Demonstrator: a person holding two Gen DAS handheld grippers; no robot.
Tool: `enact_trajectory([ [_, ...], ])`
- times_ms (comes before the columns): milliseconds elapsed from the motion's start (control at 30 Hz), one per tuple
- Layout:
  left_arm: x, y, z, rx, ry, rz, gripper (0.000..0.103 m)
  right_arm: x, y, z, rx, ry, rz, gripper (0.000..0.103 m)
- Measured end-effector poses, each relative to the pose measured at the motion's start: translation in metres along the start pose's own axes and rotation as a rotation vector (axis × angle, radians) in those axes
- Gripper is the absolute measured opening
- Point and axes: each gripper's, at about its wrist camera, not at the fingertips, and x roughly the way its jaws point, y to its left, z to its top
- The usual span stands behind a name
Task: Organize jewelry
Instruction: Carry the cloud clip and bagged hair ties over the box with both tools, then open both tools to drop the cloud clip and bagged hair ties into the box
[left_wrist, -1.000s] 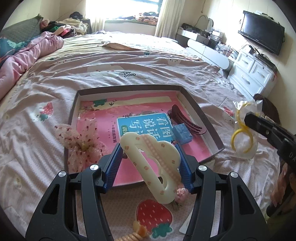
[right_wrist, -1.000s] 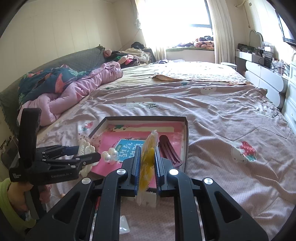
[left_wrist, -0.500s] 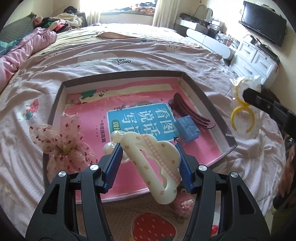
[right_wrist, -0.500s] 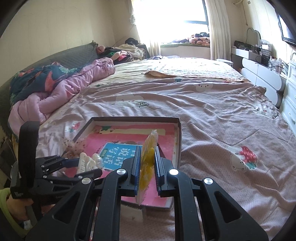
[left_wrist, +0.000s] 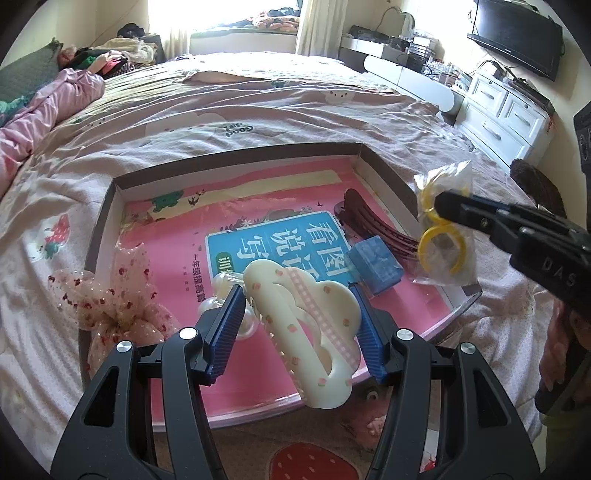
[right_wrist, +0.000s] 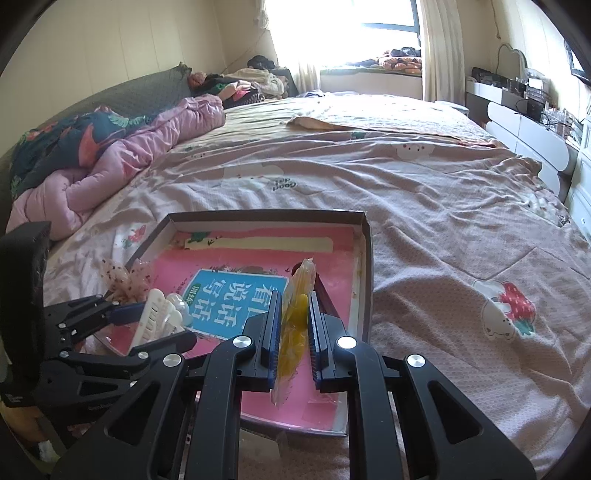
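While our left tool (left_wrist: 297, 317) grips the cream clip (left_wrist: 306, 332) by its sides, long axis running away from us, it hangs over the tray's (left_wrist: 236, 158) near edge. Our right tool (right_wrist: 293, 332), clamped on the bagged yellow rings (right_wrist: 295, 314), hovers above the tray's right side, near the blue box (left_wrist: 375, 264).

Bright daylight from blown-out window (right_wrist: 351, 33); sharp centre; heavy fisheye warp, dark vignette at edges
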Motion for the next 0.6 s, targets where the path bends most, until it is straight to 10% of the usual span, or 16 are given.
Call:
enact_trajectory([
  [600, -0.008, 0.023, 0.003, -0.065, -0.015, 0.013, 0.053, 0.031, 0.006, -0.001, -0.006, 0.063, 0.026, 0.016],
])
